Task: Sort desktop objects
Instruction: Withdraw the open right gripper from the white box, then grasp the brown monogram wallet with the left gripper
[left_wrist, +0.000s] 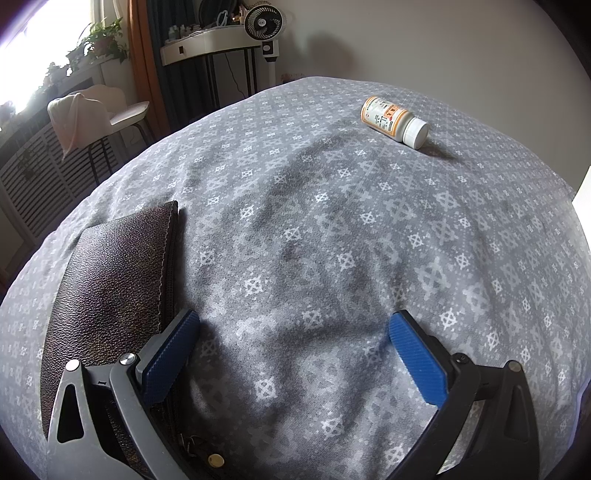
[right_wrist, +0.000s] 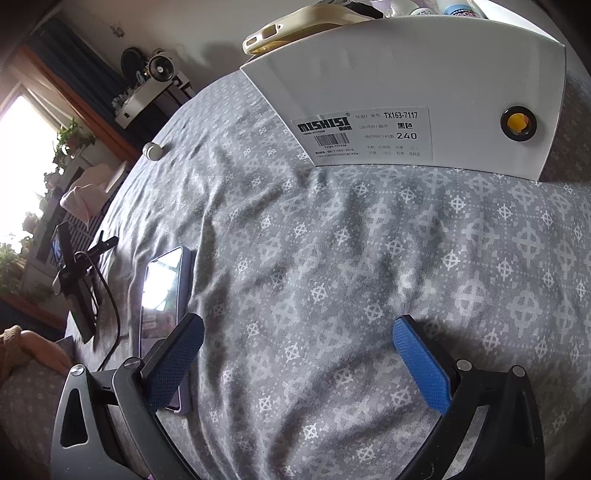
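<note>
Desktop objects lie scattered on the grey patterned cloth (left_wrist: 295, 221): a brown wallet (left_wrist: 110, 280) beside the left gripper (left_wrist: 291, 325), a pill bottle (left_wrist: 393, 120) lying far off, a phone (right_wrist: 162, 291) by the right gripper (right_wrist: 297, 332), near a white box (right_wrist: 406, 92). Both grippers gape wide, holding nothing.

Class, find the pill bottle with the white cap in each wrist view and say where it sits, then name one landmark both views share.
Left wrist view: the pill bottle lies on its side at upper right, on the grey patterned cloth.
Right wrist view: only its white cap end shows, small, at upper left near the cloth's far edge.
Shared landmark: the white fan against the far wall.
</note>
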